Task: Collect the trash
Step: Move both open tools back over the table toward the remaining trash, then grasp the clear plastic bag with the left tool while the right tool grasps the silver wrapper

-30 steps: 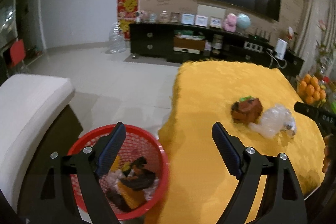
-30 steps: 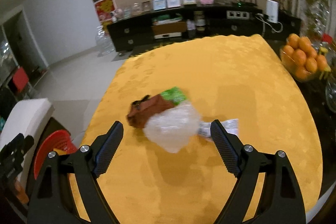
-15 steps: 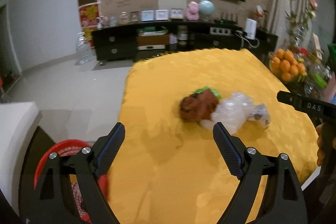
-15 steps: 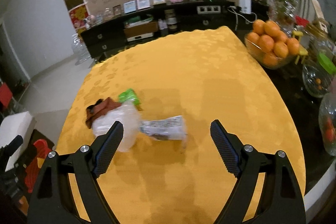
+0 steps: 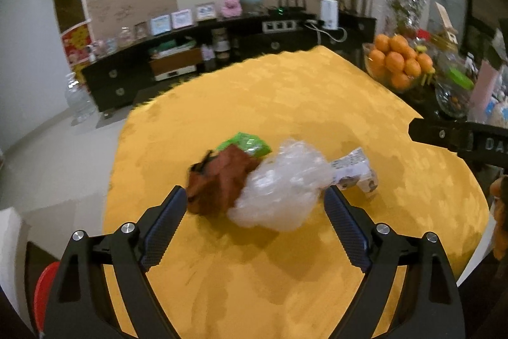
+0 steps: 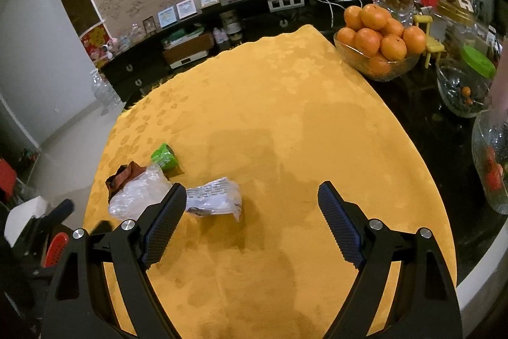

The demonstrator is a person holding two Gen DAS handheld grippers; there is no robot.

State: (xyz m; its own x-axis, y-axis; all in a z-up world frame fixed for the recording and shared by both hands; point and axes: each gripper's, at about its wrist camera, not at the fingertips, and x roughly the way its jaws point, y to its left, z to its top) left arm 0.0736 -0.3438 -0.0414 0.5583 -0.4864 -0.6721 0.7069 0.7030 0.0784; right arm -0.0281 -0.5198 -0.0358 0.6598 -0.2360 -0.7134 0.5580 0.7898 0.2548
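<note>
Left wrist view: clear crumpled plastic bag (image 5: 282, 189) lies on the yellow-clothed desk (image 5: 285, 104), between the fingertips of the left tongs (image 5: 255, 212), untouched.
Neighbours: brown wrapper (image 5: 219, 180) touching the bag's left side; green wrapper (image 5: 249, 143) behind it; printed packet (image 5: 354, 172) on its right.
Left tongs: spread wide, jaws just been opening further, pinching nothing.
Right tongs (image 6: 252, 212): spread wide, empty, over the cloth beside the printed packet.
Red basket (image 5: 43, 291): below the desk's left edge.
Oranges (image 6: 377, 34): in a bowl, well apart.
</note>
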